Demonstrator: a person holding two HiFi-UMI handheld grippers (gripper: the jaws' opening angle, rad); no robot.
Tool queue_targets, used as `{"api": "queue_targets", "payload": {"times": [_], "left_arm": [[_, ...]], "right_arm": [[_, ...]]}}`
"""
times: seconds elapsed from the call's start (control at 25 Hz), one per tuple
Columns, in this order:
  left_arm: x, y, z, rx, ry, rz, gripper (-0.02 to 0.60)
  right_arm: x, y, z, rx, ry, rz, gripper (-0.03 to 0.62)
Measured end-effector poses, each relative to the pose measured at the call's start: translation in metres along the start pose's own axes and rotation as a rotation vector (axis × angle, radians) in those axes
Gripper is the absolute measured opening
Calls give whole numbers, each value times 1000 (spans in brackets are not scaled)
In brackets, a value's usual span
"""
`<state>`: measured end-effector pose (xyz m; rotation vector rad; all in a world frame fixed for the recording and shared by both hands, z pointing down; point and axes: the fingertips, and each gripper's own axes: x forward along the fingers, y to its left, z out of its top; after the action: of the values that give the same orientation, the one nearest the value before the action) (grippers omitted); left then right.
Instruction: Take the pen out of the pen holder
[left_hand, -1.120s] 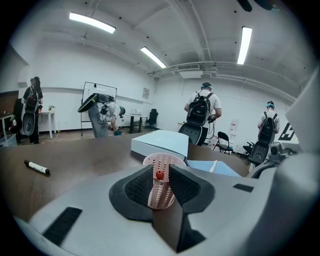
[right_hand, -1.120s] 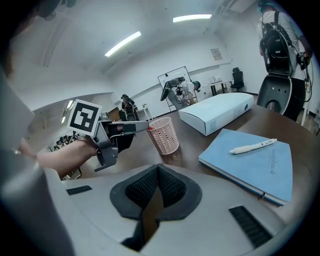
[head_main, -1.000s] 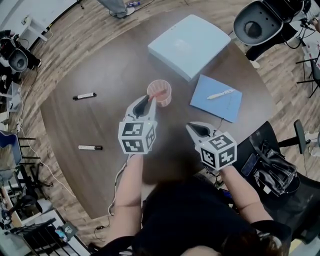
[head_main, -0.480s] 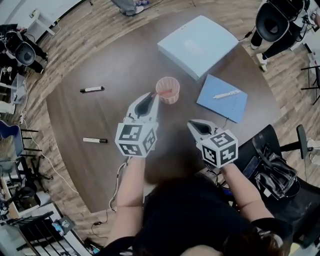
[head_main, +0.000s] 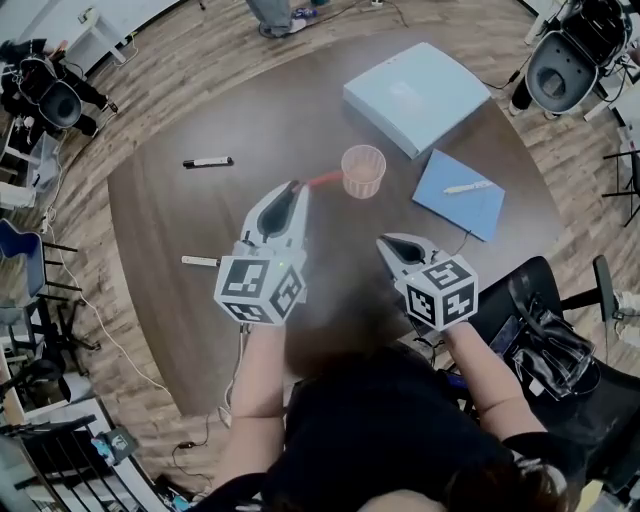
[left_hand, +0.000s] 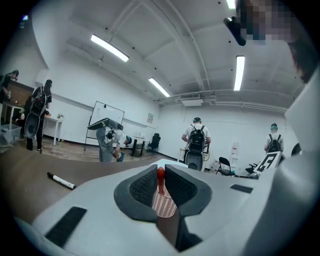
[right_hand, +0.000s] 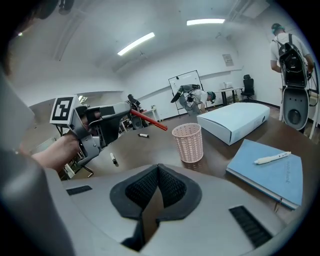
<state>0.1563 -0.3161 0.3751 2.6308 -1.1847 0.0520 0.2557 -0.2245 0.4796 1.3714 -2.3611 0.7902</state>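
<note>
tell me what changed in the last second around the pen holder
The left gripper, shut on the red pen, lifted it out of the pink mesh pen holder; the pen now hangs clear of the rim. The right gripper stayed shut and empty; the holder, blue notebook and two markers kept their places.

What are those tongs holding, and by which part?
The left tongs clamp a red pen by one end; the rest sticks out toward the holder. The right tongs hold nothing.
</note>
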Motion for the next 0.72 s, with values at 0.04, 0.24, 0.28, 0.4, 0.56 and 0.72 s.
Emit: {"api": "queue_targets", "payload": {"times": [0.04, 0.24, 0.28, 0.4, 0.56, 0.72], "left_arm": [[-10, 4, 2, 2, -6, 9, 66], [-61, 39, 3, -10, -20, 91, 66], [-71, 46, 1, -16, -24, 109, 66], [-101, 64, -5, -31, -39, 153, 66], [-134, 81, -18, -59, -30, 201, 66], [-160, 91, -31, -65, -21, 233, 66]], "right_arm": [[1, 5, 0, -6, -1, 3, 18], [12, 39, -4, -27, 11, 31, 18], [15, 47, -6, -34, 16, 39, 18], [22, 67, -11, -55, 31, 61, 18], [28, 93, -18, -75, 50, 87, 18], [33, 111, -20, -85, 56, 107, 18]]}}
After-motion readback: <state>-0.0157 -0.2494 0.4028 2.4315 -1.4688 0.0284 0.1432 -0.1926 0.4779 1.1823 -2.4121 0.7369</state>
